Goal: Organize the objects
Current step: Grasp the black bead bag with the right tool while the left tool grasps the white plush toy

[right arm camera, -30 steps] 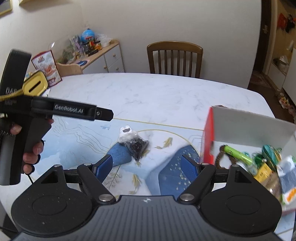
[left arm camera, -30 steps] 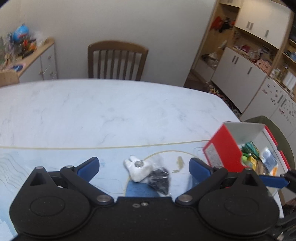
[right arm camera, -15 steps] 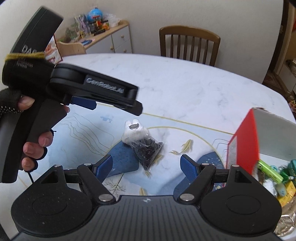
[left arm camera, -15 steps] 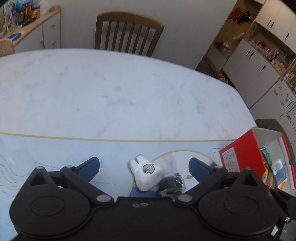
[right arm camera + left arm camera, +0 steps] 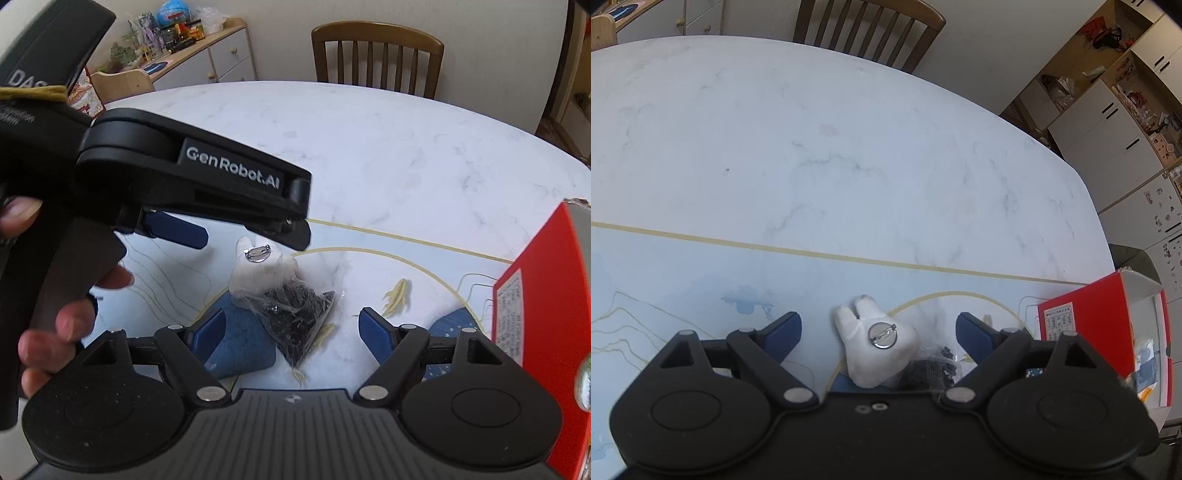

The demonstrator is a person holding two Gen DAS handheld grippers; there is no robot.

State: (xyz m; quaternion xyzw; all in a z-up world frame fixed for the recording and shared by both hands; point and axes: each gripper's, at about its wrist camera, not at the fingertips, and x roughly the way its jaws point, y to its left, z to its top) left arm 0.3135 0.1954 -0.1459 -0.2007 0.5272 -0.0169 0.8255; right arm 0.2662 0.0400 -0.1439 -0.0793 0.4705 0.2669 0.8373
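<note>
My left gripper [image 5: 878,326] hovers wide open over the white plush tooth [image 5: 877,341], which lies pin-back up on the table [image 5: 849,155], touching a clear bag of dark bits [image 5: 295,310]. Right gripper [image 5: 291,332] is also wide, empty, poised near the bag. Risks: my left fingers could pinch the bag's loose film along with the tooth and drag both; the two grippers, crowded close, could collide. The red box [image 5: 535,295] stands well to the right.

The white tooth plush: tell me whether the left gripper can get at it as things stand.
Probably yes. The left gripper is open with the white tooth plush between its fingers, nothing covering it. The clear bag of black bits lies against its side and might get caught.
</note>
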